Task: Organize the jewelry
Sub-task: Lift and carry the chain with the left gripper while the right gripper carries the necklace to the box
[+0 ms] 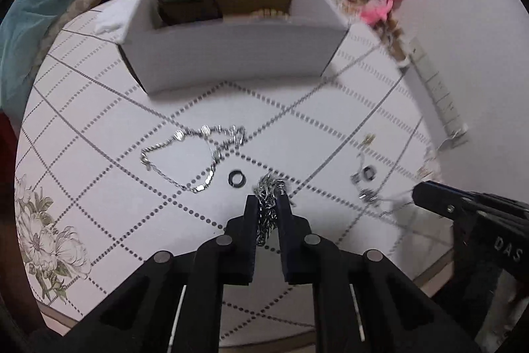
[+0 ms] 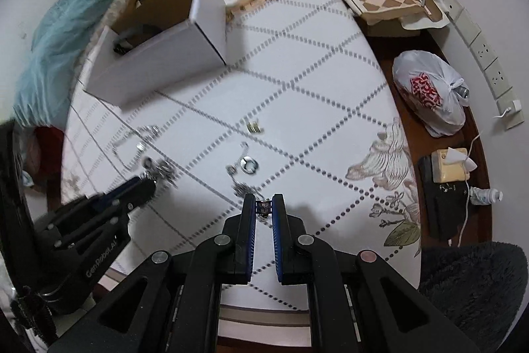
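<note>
Chain bundle [image 1: 267,210] clamped in left tongs [image 1: 267,199] — right tongs [image 2: 264,200] pinch small pendant [image 2: 264,206]; "DAS" legible.

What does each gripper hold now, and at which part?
The left gripper clamps a bunched silver chain around its middle. The right gripper pinches a small dark piece at its fingertips; which part cannot be told.

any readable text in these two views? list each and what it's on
"DAS" (cut off): right gripper body, left wrist view.
"GenRobot.AI": left gripper body, right wrist view.
Red lettering on the white plastic bag: crumpled, unreadable.
Small bottle label: too small.
</note>
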